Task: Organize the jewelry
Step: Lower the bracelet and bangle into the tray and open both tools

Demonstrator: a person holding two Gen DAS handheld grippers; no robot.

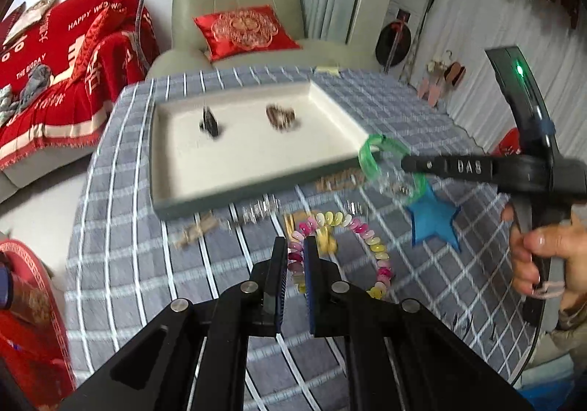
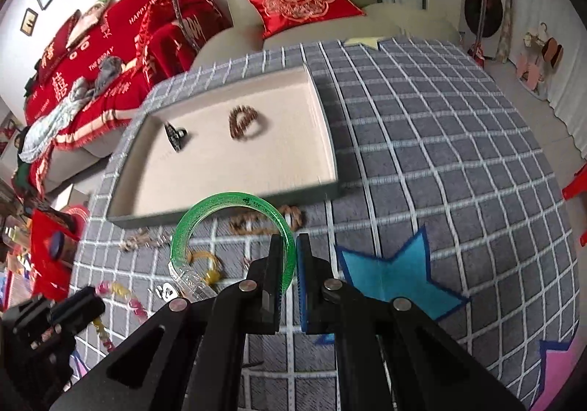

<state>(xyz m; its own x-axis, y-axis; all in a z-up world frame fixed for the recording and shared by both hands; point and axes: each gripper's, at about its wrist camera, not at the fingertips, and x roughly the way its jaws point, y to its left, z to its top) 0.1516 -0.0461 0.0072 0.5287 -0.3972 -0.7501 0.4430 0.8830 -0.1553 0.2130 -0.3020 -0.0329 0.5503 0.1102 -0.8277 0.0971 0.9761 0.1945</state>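
My right gripper (image 2: 291, 257) is shut on a green and clear bangle (image 2: 205, 216), holding it above the cloth just in front of the cream tray (image 2: 323, 125). The bangle also shows in the left wrist view (image 1: 370, 154), at the tray's near right corner (image 1: 352, 117). The tray holds a dark ornament (image 2: 175, 135) and a brown bead bracelet (image 2: 242, 122). My left gripper (image 1: 295, 253) is shut on a pink, yellow and white bead bracelet (image 1: 367, 231) that lies on the cloth.
A brown bead bracelet (image 2: 268, 218), a yellow piece (image 2: 209, 264) and small metallic pieces (image 1: 260, 211) lie on the checked cloth (image 2: 440, 154) in front of the tray. A blue felt star (image 2: 396, 275) lies to the right. A sofa and armchair stand behind.
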